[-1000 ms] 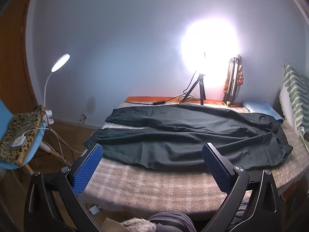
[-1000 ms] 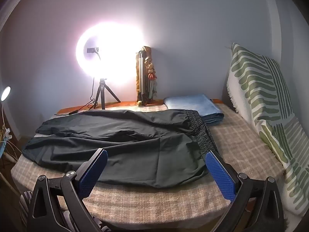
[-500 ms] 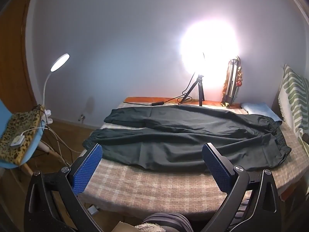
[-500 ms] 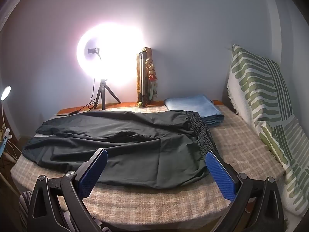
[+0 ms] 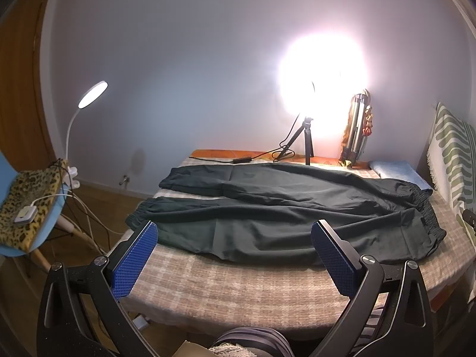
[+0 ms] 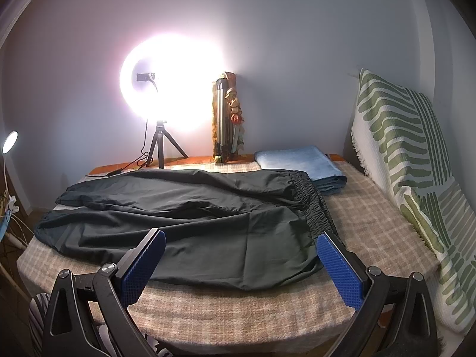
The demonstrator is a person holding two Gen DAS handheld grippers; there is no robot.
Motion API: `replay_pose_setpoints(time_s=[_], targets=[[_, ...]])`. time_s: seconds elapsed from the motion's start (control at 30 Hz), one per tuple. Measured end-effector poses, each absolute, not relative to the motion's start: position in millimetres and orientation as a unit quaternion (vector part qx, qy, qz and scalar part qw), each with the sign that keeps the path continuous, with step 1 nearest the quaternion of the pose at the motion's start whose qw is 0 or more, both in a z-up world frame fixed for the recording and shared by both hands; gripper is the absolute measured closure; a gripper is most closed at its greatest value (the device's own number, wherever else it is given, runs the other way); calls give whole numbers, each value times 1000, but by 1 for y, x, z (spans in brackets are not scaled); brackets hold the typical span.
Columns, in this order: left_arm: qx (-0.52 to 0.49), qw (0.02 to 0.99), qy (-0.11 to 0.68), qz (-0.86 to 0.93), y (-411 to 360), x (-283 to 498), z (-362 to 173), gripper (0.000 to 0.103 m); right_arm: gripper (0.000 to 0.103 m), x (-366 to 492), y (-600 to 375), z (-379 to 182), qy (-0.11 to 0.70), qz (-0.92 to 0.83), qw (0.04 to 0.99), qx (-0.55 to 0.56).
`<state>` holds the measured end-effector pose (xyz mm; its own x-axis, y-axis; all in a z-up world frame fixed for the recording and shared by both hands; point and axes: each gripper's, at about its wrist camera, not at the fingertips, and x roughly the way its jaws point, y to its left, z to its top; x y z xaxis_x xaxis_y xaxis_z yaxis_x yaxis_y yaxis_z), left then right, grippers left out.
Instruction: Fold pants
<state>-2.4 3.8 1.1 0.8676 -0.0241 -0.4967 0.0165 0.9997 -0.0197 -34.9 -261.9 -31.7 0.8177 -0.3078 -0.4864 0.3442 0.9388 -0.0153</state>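
Presently, left wrist view: pants, dark, spread flat on the checked blanket, both legs side by side, cuffs at the far left of the ring light, waistband to its right. Left gripper: jaws wide apart, holding nothing, hovering short of the pants' near edge. Desk lamp stands well left of the ring light.

Right wrist view: pants lie below the ring light, elastic waistband just beside a folded blue towel. Right gripper: fully spread, empty, near the waist end.

Step judged: approach, no fold begun. Next move likely calls for pinching the near leg's edge at cuff and waist, then carrying it over the far leg.
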Motion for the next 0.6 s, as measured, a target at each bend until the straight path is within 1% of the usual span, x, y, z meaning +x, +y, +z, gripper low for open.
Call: replay_pose_setpoints(time_s=[0.6], targets=[[-9,966,258,-11,1,-2,3,0,0,-34,-259,-34,251,-166,953,32]])
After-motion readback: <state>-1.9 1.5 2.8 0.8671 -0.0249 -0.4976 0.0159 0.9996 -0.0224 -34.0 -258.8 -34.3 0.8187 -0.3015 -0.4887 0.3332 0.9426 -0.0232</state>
